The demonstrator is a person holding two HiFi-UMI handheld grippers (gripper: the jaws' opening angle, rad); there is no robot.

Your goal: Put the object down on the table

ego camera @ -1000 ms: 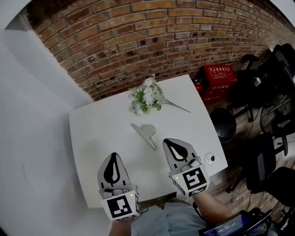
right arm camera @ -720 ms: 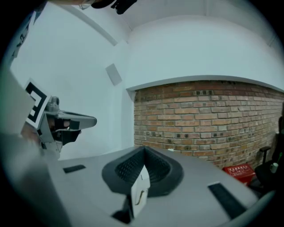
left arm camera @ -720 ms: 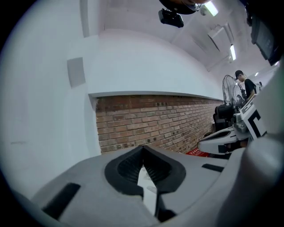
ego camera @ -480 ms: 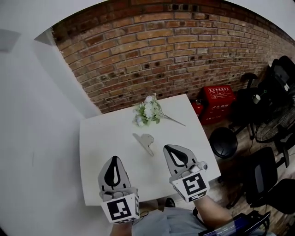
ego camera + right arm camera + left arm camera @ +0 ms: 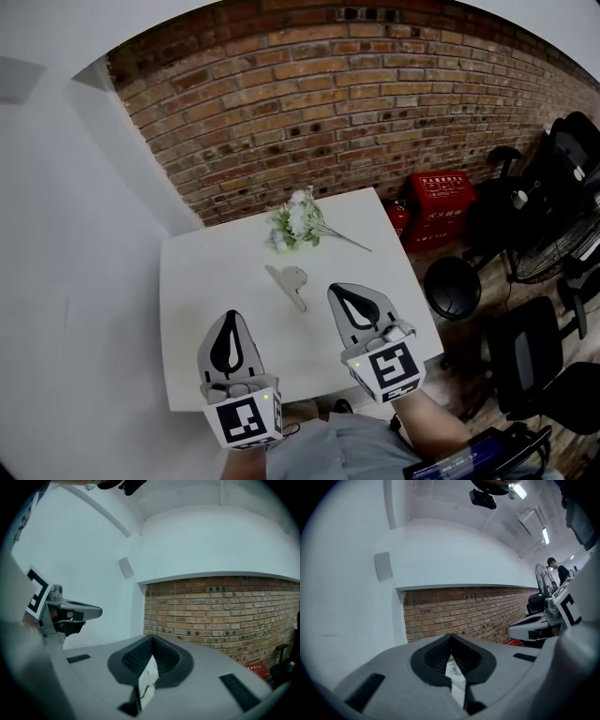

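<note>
Obs.: your left tongs [image 5: 230, 317] are clenched, tips met, with nothing between them. Through the slit behind the tips only a strip of the worktop [image 5: 187, 309] and some flowers show. Your right tongs [image 5: 336, 291] are likewise clenched and empty. Both point level over the near edge of the worktop, clear of everything on it.

Object: you are carrying nothing. A flat grey piece [image 5: 289, 279] lies mid-surface, between the tongs and a flower bunch [image 5: 296, 223] that rests near the far edge by the brick wall [image 5: 328, 112]. Piece and bunch are near each other, not touching. I cannot tell which of them the task means; either way it is down on the worktop.

Judgement: the set-down looks done, and the step in hand is the retreat.

Method:
- Hold both tongs shut and high, so no tip catches the grey piece's thin end, which points toward your right tongs.
- Draw back toward yourself, not sideways; the two tongs sit close side by side.
- Do not pass over the bunch. It looks light and would likely shift at a brush.
- Confirm the piece lies flat and well in from the edges. It appears so.
</note>
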